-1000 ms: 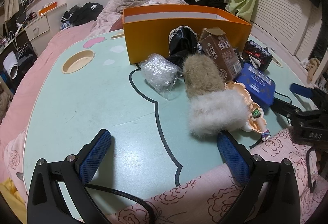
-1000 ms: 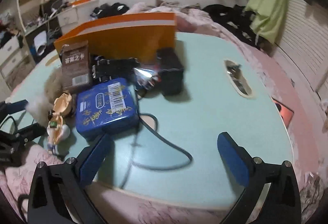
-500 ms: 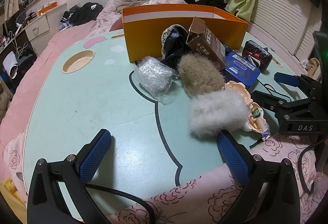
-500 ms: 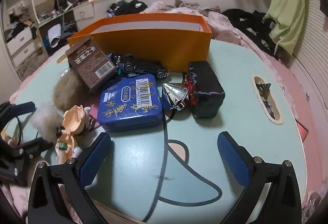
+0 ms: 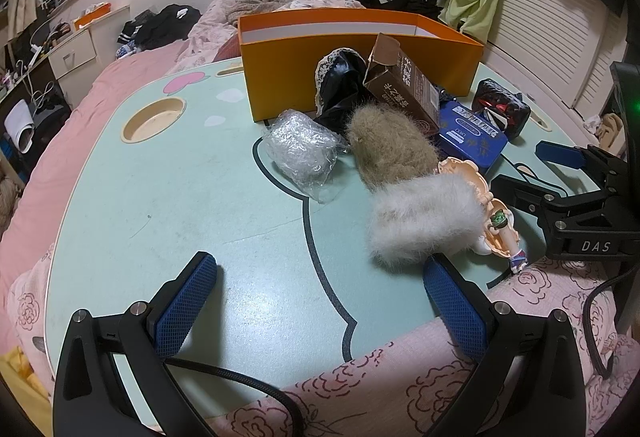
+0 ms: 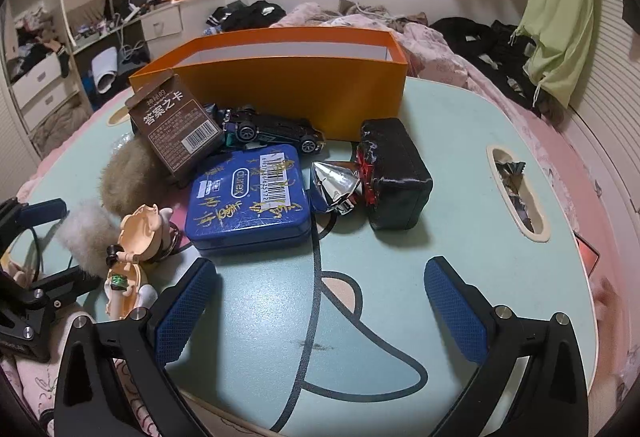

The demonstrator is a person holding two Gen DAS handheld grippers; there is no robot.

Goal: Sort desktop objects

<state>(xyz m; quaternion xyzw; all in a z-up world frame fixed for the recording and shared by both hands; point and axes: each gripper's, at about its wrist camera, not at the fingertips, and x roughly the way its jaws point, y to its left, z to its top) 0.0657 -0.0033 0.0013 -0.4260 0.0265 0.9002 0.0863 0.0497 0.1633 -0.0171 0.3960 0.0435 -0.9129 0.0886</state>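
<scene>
Left wrist view: left gripper (image 5: pixel 320 293) wide apart, empty, at table (image 5: pixel 140 197) near edge. White fur puff (image 5: pixel 424 213) at 1 o'clock, just beside right pad; soft, light, compressible; pinch mid-body. Orange box (image 5: pixel 360 81) at 12, stiff.

Right wrist view: right gripper (image 6: pixel 320 301) wide apart, empty. Blue tin (image 6: pixel 250 197) at 11 o'clock; rigid, prob. slick lid; grip across side edges. Toy car (image 6: pixel 272 129) behind, may roll.

Tabletop (image 6: pixel 460 125): mint green, cartoon outline
On it: orange box (image 6: pixel 296 93), blue tin (image 6: pixel 248 197), black block (image 6: pixel 396 173), fur pieces (image 5: pixel 400 177)
</scene>
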